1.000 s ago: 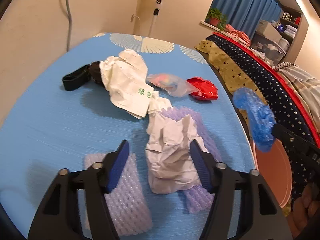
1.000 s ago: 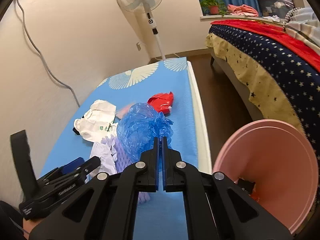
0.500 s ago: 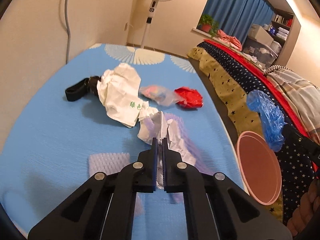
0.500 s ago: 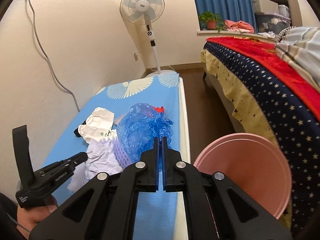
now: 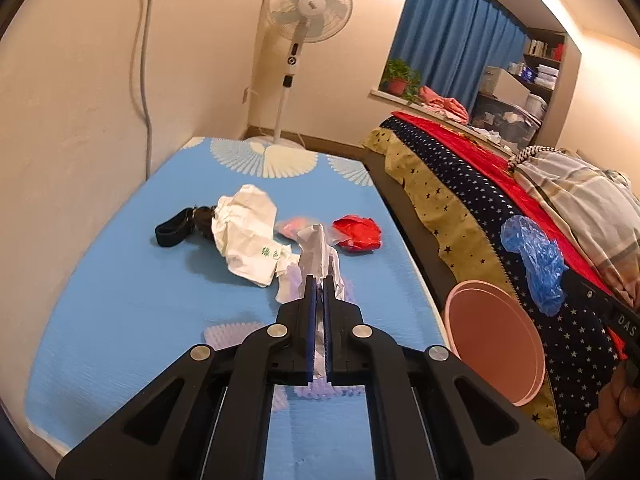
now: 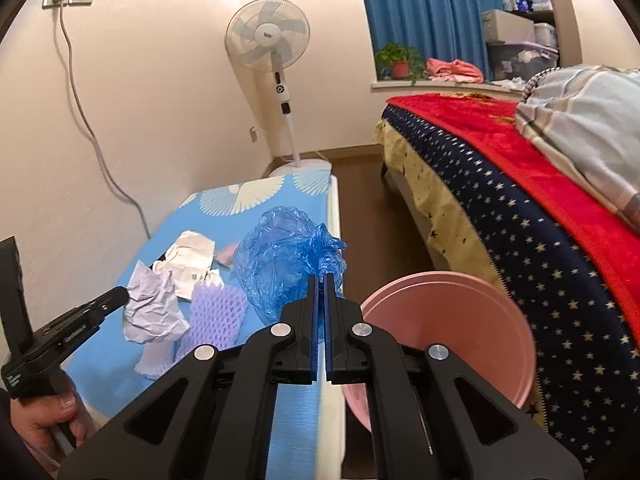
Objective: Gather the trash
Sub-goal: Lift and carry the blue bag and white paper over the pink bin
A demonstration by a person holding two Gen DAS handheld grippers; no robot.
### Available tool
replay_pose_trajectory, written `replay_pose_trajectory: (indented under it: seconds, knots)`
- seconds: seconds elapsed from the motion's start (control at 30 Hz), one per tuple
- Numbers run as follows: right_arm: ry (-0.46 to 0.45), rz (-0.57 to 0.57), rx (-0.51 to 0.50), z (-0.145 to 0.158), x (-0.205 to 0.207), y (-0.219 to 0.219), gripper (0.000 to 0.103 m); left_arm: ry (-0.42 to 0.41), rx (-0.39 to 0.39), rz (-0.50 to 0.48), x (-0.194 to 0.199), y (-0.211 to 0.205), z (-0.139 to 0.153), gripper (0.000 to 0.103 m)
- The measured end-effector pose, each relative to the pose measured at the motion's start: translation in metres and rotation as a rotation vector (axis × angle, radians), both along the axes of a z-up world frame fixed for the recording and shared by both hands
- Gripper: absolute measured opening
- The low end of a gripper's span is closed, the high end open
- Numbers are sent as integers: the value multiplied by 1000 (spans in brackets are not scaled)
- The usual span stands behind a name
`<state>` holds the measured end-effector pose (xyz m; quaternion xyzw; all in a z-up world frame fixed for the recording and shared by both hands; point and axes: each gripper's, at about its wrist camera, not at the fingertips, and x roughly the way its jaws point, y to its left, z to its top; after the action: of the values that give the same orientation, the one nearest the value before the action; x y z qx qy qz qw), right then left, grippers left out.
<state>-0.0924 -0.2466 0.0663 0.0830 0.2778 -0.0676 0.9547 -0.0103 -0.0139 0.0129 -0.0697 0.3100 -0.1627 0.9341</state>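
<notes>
Our left gripper (image 5: 318,280) has its jaws pinching the crumpled white paper (image 5: 320,248), which hangs raised above the blue bench (image 5: 120,300); the sheet's lower part is hidden behind the jaws. Our right gripper (image 6: 321,280) has its jaws pressed together on the blue plastic bag (image 6: 284,256), a thin, wrinkled, translucent film held in the air beside the pink bucket (image 6: 460,320), which stands on the floor between bench and bed (image 6: 520,184). The bucket's bottom is cut off by the gripper body. On the bench, purple foam netting (image 6: 216,312) with a dimpled mesh lies partly under the paper. Further out lie a white paper bag with green print (image 5: 248,236), a red crumpled wrapper (image 5: 358,232), and a clear packet (image 5: 292,226) too blurred to identify. A black strap (image 5: 174,230) lies half hidden behind the white bag.
</notes>
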Motion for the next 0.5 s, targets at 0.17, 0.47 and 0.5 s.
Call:
replay_pose_trajectory:
  seconds: [0.17,0.47,0.5]
  knots:
    - [-1,-41,-25,4,-8,-7,3,-26,16,-19,-6,-6,7,3]
    - [1,-101,-43,6,-13,-17,3,-41,6,-62,-11,-27,13,3]
    - [1,-109,-49,7,-13,-19,3,-45,4,-68,-12,-30,14,3]
